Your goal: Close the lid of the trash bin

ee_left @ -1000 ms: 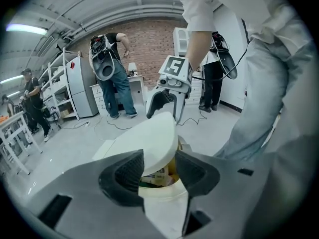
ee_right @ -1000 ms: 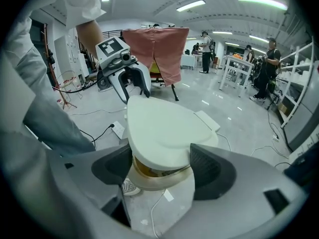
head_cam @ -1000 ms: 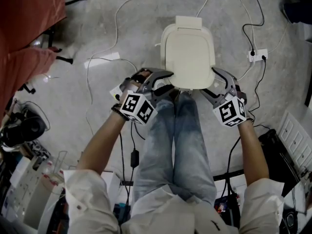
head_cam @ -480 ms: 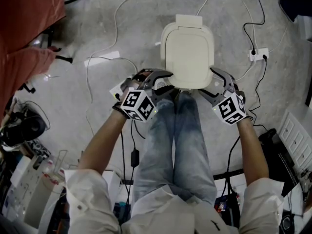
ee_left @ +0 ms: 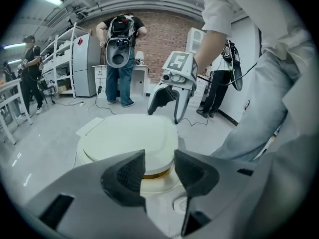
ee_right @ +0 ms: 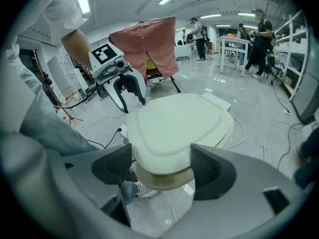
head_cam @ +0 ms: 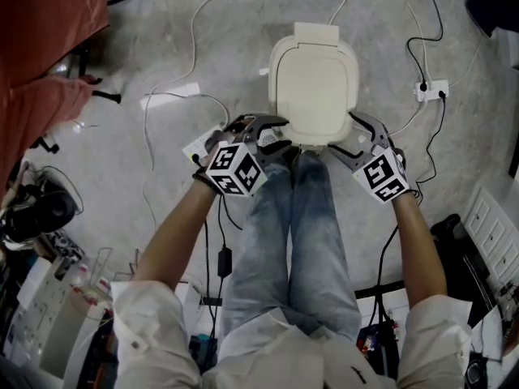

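Observation:
The cream lid [head_cam: 314, 83] of the trash bin lies almost flat on the floor-standing bin. A thin yellowish strip of the bin's rim [ee_right: 164, 180] shows under its near edge. My left gripper [head_cam: 274, 134] sits at the lid's near left corner. In the left gripper view the lid's edge [ee_left: 127, 138] fills the gap between the pads, which look closed on it. My right gripper [head_cam: 350, 134] mirrors it at the near right corner, jaws wider, pads against the lid's rounded end [ee_right: 177, 126]. Each gripper shows in the other's view.
My jeans-clad legs [head_cam: 292, 233] stand right against the bin's near side. Cables cross the floor, with a power strip [head_cam: 429, 91] to the right. A red cloth [head_cam: 45, 63] hangs at the left. Clutter fills the lower left, and other people stand further back.
Both grippers have sunk a little with the lid's near edge and rolled, their marker cubes turning. The lid lies slightly flatter on the bin.

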A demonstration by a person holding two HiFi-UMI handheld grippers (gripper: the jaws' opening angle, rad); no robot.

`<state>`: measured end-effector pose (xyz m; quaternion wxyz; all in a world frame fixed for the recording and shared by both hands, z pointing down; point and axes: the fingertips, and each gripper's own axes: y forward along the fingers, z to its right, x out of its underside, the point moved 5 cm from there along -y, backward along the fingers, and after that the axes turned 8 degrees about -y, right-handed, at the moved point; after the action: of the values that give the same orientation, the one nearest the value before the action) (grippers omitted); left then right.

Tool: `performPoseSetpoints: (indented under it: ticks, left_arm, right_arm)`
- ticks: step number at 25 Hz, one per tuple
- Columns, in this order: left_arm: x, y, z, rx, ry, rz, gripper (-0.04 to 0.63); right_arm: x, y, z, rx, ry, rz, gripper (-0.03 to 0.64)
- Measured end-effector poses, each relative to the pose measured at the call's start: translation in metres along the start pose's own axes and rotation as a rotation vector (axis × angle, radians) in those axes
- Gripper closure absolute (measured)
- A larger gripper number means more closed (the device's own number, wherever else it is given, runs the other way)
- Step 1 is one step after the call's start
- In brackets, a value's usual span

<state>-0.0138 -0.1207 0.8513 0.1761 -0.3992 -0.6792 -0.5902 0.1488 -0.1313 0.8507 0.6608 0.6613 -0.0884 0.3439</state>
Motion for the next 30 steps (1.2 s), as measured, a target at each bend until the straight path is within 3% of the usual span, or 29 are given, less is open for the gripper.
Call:
performPoseSetpoints:
  ticks: [4, 7, 10, 15, 23, 30]
  left_arm:
    - [0.004, 0.002, -0.002, -0.015, -0.066, 0.010, 0.416]
    - [0.002, 0.004, -0.005, -0.046, -0.106, 0.025, 0.479]
    - [0.000, 0.011, -0.009, -0.074, -0.112, 0.010, 0.493]
    - [0.003, 0.016, -0.010, -0.114, -0.098, -0.039, 0.529]
    - [0.005, 0.023, -0.007, -0.114, -0.077, -0.080, 0.546]
    - [0.007, 0.027, -0.009, -0.127, -0.091, -0.116, 0.560]
  right_arm:
    - [-0.001, 0.004, 0.005, 0.034, 0.095, 0.021, 0.288]
    - [-0.001, 0.006, 0.006, 0.051, 0.114, 0.015, 0.302]
    - [0.001, 0.007, 0.009, 0.071, 0.126, 0.008, 0.325]
    - [0.002, 0.014, 0.005, 0.079, 0.073, -0.043, 0.365]
    - [0.000, 0.019, 0.001, 0.107, 0.022, -0.082, 0.391]
    - [-0.003, 0.025, -0.011, 0.112, -0.071, -0.116, 0.466]
